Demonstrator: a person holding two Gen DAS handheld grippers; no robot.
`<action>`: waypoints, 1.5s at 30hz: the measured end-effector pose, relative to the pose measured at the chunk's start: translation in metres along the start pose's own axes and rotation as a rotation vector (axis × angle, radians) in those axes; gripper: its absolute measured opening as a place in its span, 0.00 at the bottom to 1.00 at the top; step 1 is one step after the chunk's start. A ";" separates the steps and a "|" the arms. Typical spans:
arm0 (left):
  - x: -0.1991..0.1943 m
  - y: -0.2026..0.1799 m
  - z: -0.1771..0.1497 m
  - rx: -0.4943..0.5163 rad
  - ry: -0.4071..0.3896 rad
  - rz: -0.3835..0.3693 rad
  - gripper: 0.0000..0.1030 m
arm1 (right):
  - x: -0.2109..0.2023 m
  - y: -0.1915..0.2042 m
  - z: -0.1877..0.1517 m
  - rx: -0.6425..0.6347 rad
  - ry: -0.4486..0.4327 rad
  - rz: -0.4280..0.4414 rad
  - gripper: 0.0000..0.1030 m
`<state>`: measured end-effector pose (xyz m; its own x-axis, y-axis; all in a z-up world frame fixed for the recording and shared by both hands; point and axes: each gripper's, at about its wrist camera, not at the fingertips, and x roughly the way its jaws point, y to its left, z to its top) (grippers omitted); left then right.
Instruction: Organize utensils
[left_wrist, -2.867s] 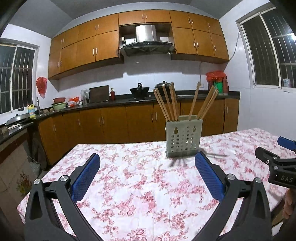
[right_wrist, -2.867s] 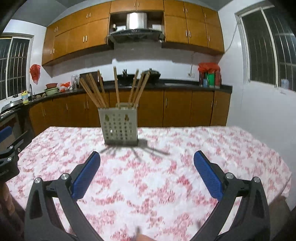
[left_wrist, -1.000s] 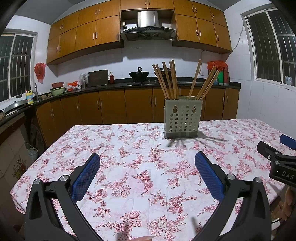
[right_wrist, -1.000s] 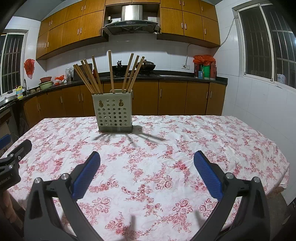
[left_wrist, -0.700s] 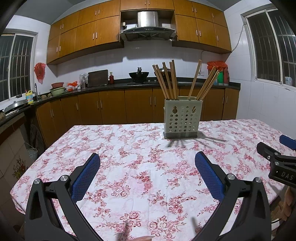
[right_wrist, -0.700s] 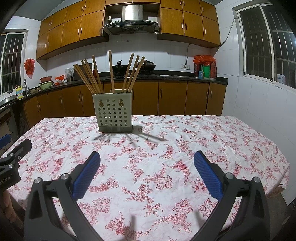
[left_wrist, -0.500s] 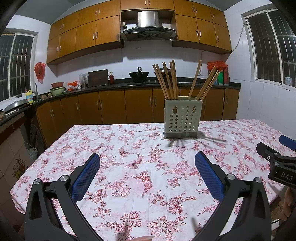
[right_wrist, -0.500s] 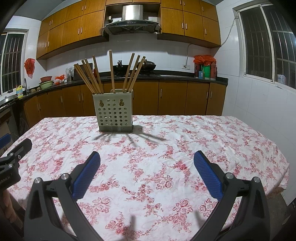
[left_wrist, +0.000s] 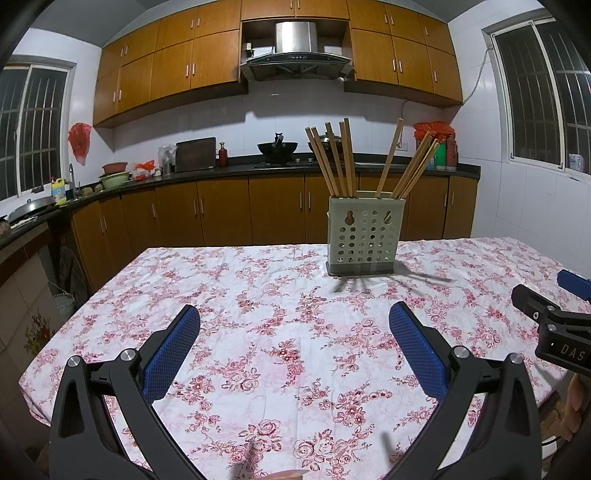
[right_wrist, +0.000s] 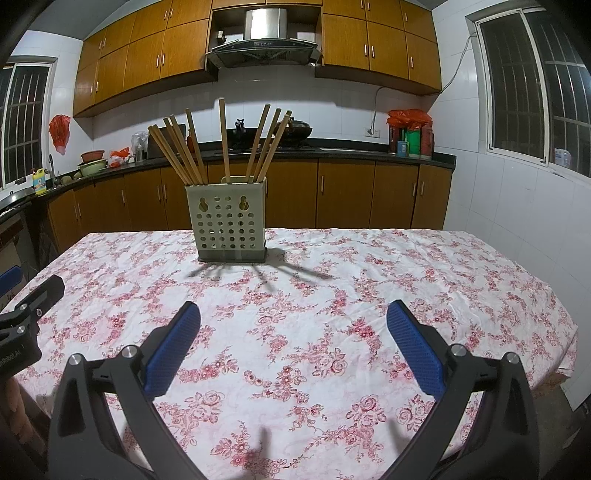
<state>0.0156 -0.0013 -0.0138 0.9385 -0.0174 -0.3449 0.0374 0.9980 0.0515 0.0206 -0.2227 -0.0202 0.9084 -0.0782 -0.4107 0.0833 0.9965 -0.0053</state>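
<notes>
Chopsticks (left_wrist: 334, 162) are standing upright in the holder (left_wrist: 364, 236), which is sitting toward the far side of the surface (left_wrist: 258, 332), well apart from both tools. Going left to right in the left wrist view, the left tool (left_wrist: 293, 345) is hovering low over the near edge with its jaws spread wide and nothing between them; a first bunch of sticks is leaning left out of the holder, one stick is rising nearly straight and tipping slightly right, and a last bunch is leaning right; at the right edge the right tool (left_wrist: 543, 295) is showing only in part. In the right wrist view the right tool (right_wrist: 293, 341) is likewise gaping wide and gripping nothing, with the holder (right_wrist: 231, 221) ahead and to the left. Each stick's long axis is running near vertical, lower end hidden in the holder and upper end fanning outward. No loose utensil is lying anywhere on the cloth, so the task is looking finished or very nearly so; at most, the splayed sticks are leaving room for tidying.
</notes>
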 end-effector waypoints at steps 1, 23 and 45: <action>0.000 0.000 0.000 0.000 0.000 0.000 0.98 | 0.000 0.000 0.000 0.000 0.001 0.000 0.96; 0.000 0.000 0.000 -0.002 0.001 0.001 0.98 | 0.000 0.000 0.000 0.000 0.001 0.001 0.96; 0.000 -0.007 0.001 -0.015 0.007 0.005 0.98 | -0.001 -0.001 0.001 0.000 0.002 0.002 0.96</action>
<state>0.0160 -0.0087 -0.0133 0.9362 -0.0124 -0.3514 0.0278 0.9989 0.0389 0.0202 -0.2236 -0.0191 0.9079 -0.0765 -0.4121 0.0818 0.9966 -0.0047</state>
